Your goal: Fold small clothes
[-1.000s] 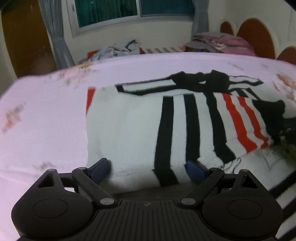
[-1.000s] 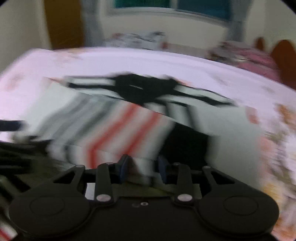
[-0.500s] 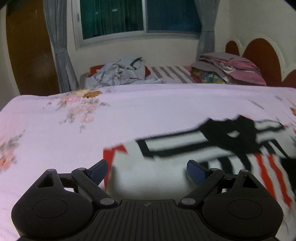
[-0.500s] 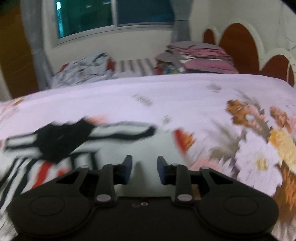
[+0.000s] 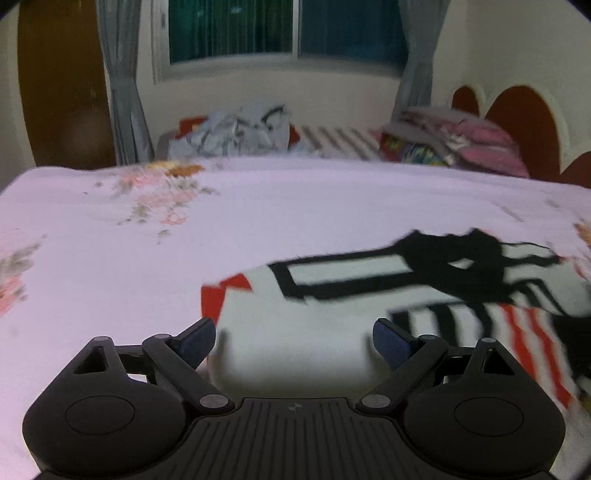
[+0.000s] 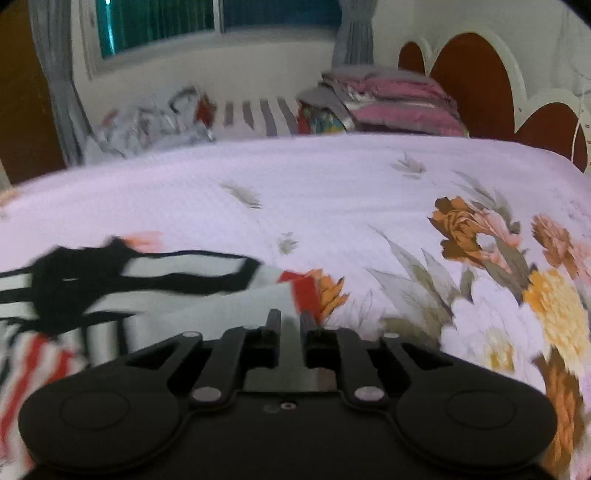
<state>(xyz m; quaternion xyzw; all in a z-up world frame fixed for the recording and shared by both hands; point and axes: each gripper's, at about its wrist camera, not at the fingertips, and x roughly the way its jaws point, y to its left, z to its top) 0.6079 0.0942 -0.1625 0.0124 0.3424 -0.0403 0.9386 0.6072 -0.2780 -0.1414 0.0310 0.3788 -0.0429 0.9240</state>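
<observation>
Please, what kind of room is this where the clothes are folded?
Most likely a home bedroom. The striped garment lies on a bed with a floral sheet, a scalloped headboard stands at the right, folded bedding is stacked near it, and a curtained window is behind.

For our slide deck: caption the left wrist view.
Open left gripper over a striped garment on the floral bedsheet.

One striped garment [image 5: 332, 321], two claws [image 5: 293, 338]
</observation>
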